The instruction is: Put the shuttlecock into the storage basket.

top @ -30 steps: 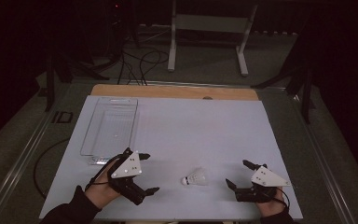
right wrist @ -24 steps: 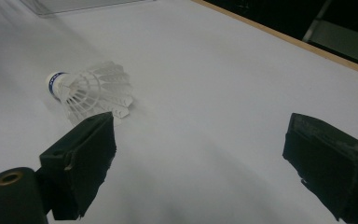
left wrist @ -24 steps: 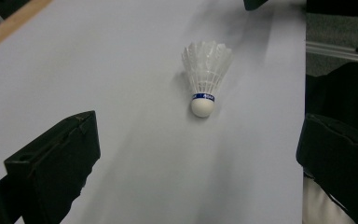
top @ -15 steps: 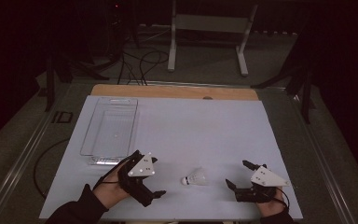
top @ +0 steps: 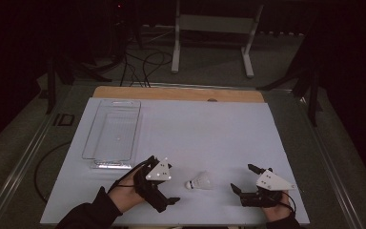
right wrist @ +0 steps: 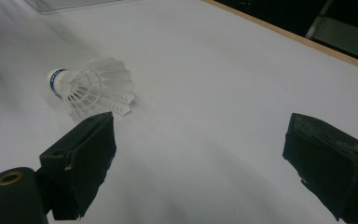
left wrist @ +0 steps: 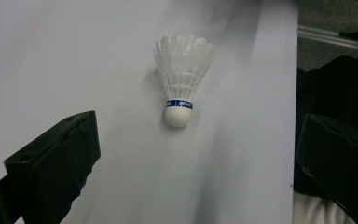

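A white feather shuttlecock (top: 199,182) with a blue band lies on its side on the white table sheet (top: 209,133), near the front edge. Its cork points toward my left gripper (top: 167,182), which is open just to its left, apart from it. In the left gripper view the shuttlecock (left wrist: 182,84) lies ahead of and between the spread jaws of the left gripper (left wrist: 200,140). My right gripper (top: 244,178) is open to its right. In the right gripper view the shuttlecock (right wrist: 93,88) lies beyond the left jaw of the right gripper (right wrist: 207,140).
A clear plastic tray (top: 116,102) stands empty at the left of the sheet. A wooden strip (top: 181,93) runs along the table's far edge. Beyond it, on the floor, are a metal stand (top: 209,24) and cables (top: 143,62).
My left gripper has moved right, toward the shuttlecock, and turned to face it. The right gripper and the shuttlecock have stayed in place.
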